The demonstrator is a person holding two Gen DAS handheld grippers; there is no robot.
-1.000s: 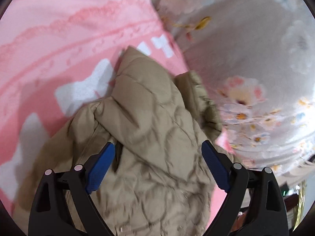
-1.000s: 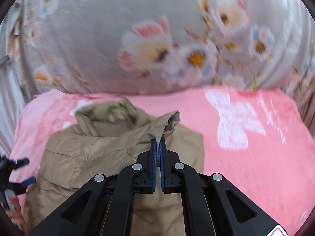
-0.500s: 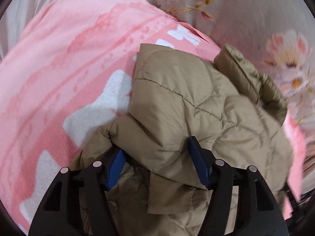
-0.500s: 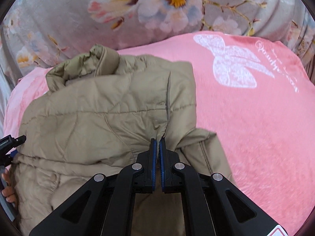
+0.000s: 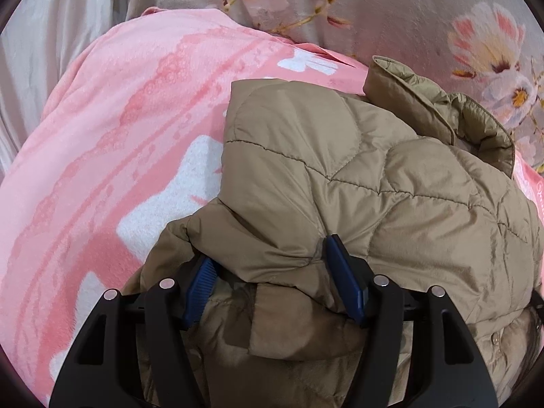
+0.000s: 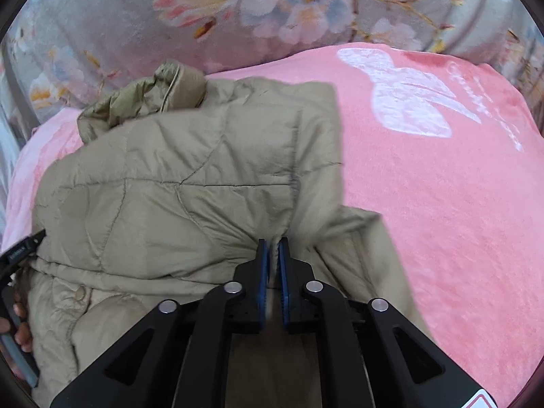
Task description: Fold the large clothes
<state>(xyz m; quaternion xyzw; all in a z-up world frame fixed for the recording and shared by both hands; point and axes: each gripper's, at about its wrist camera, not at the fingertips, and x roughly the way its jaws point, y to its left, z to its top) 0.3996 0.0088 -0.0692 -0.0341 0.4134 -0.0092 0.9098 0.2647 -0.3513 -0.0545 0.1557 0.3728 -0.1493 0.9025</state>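
A tan quilted jacket (image 5: 340,170) lies bunched on a pink blanket (image 5: 119,136), collar toward the far side. My left gripper (image 5: 268,272) has its jaws half wide around a thick fold at the jacket's near edge, and both blue pads press into the fabric. In the right wrist view the jacket (image 6: 170,187) spreads to the left. My right gripper (image 6: 273,255) pinches a thin seam edge of it, and its jaws are starting to open with the fabric still between them. The left gripper (image 6: 20,255) and a hand (image 6: 17,319) show at the left rim.
The pink blanket (image 6: 442,204) with white butterfly prints stretches to the right of the jacket. A grey floral cover (image 6: 119,17) rises behind it like a wall. Pale grey cloth (image 5: 51,34) hangs at the far left.
The right gripper came down and the lifted jacket flap now lies flat over the jacket's body. The left gripper rolled, and its jaws closed in from wide onto a thick fold.
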